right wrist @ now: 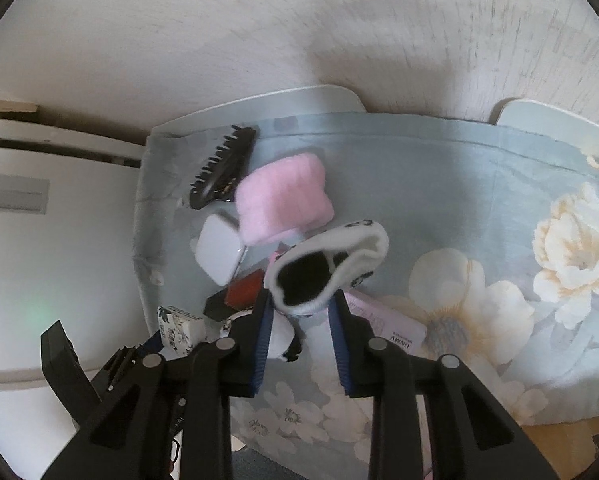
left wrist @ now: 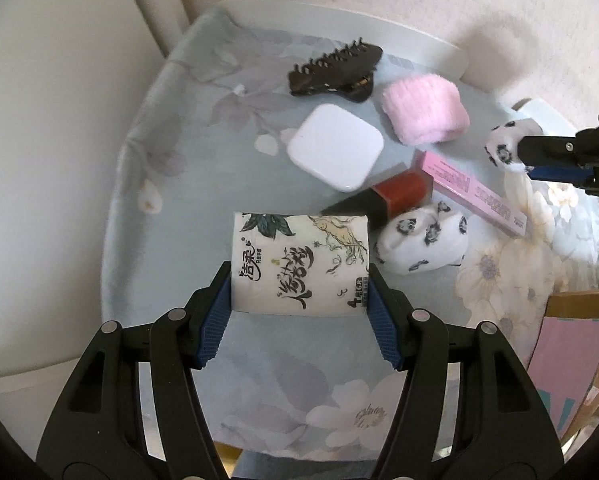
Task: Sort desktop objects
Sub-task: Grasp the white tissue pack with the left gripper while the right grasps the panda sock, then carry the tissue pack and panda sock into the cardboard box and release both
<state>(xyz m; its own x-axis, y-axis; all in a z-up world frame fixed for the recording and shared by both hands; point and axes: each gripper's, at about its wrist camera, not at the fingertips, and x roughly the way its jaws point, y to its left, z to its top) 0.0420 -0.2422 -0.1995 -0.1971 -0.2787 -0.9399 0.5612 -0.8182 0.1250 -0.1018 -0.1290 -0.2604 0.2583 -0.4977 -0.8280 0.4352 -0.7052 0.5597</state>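
Both grippers gripping soft goods over the floral tabletop

Left gripper pinches the tissue pack at 6 o'clock; right gripper clamps a spotted white sock lifted beside the pink headband.

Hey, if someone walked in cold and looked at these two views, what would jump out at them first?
Probably the printed tissue pack clamped between the left tongs at the near edge of the floral tablecloth. Next, the white sock with black spots gripped by the right tongs, lifted over the clutter. Behind sit a fluffy pink band and a dark hair claw.
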